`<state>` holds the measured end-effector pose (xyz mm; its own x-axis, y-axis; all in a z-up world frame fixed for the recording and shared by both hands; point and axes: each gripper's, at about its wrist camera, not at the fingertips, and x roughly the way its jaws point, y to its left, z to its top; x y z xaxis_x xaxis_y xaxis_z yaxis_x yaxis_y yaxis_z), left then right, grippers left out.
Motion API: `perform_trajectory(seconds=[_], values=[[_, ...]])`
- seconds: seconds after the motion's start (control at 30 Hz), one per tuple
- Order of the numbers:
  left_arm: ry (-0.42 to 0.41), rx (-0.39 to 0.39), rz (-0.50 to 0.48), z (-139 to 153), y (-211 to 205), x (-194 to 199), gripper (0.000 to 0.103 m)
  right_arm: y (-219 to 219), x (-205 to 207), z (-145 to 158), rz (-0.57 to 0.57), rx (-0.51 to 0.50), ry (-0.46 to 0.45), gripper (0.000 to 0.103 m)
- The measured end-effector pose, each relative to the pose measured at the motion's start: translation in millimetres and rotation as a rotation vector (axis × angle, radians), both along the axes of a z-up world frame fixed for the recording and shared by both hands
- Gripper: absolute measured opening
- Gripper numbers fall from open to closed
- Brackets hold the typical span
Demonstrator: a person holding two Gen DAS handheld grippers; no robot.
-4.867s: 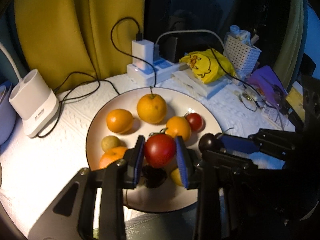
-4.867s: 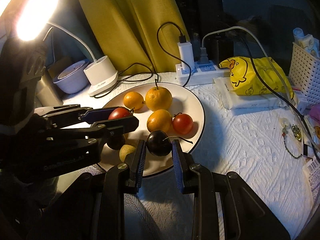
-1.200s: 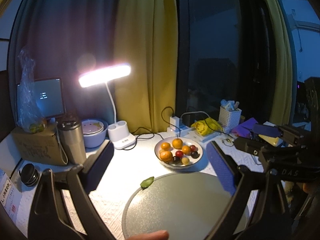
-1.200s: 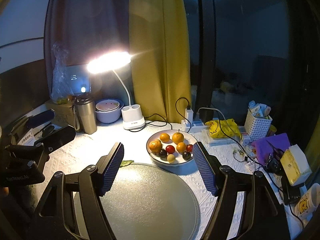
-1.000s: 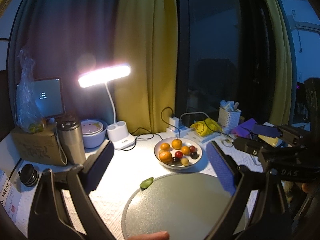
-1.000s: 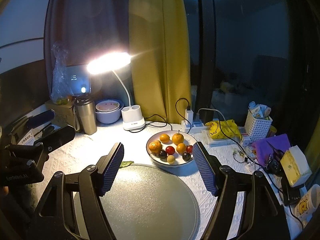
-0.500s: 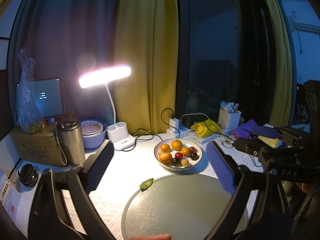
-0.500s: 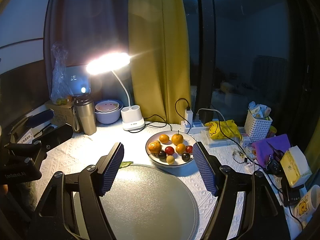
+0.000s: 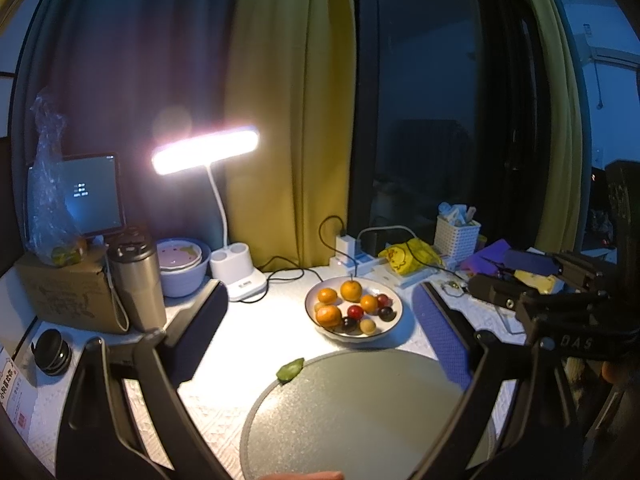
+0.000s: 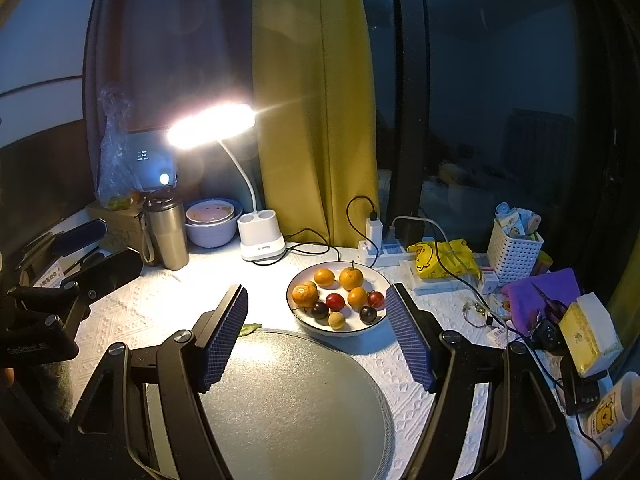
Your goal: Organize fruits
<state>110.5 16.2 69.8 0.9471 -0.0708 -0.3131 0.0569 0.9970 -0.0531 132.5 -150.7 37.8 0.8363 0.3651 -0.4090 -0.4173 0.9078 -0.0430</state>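
A white plate (image 9: 394, 322) (image 10: 372, 330) on the white cloth holds several fruits: oranges (image 9: 351, 290) (image 10: 351, 278), red tomatoes (image 9: 355, 312) (image 10: 335, 301) and dark plums (image 9: 386, 313) (image 10: 367, 314). My left gripper (image 9: 320, 320) is open wide and empty, held high and well back from the plate. My right gripper (image 10: 316, 328) is also open wide and empty, back from the plate. A green leaf (image 9: 291, 369) (image 10: 249, 328) lies on the cloth at the edge of the round grey mat (image 9: 360, 412) (image 10: 288, 400).
A lit desk lamp (image 9: 236, 276) (image 10: 262, 246), a steel flask (image 9: 136, 280) (image 10: 166, 232), bowls (image 9: 182, 266), a cardboard box (image 9: 60, 292) and a tablet stand at the back left. A power strip with cables (image 10: 384, 250), a yellow bag (image 10: 444, 264), a white basket (image 10: 516, 250) and clutter fill the right.
Since 4.9 s ago both grippers let go of the red tomato and the dark plum and pulled far back from the plate. Over the last second both views barely shift.
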Motion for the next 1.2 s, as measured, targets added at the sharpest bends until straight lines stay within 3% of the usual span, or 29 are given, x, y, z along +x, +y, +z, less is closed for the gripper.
perform_trajectory(seconds=[1.2], values=[[0.002,-0.001,-0.007,1.4,-4.2,6.4,0.094,-1.3,5.9,1.3,0.002,-0.001,0.003,0.074]])
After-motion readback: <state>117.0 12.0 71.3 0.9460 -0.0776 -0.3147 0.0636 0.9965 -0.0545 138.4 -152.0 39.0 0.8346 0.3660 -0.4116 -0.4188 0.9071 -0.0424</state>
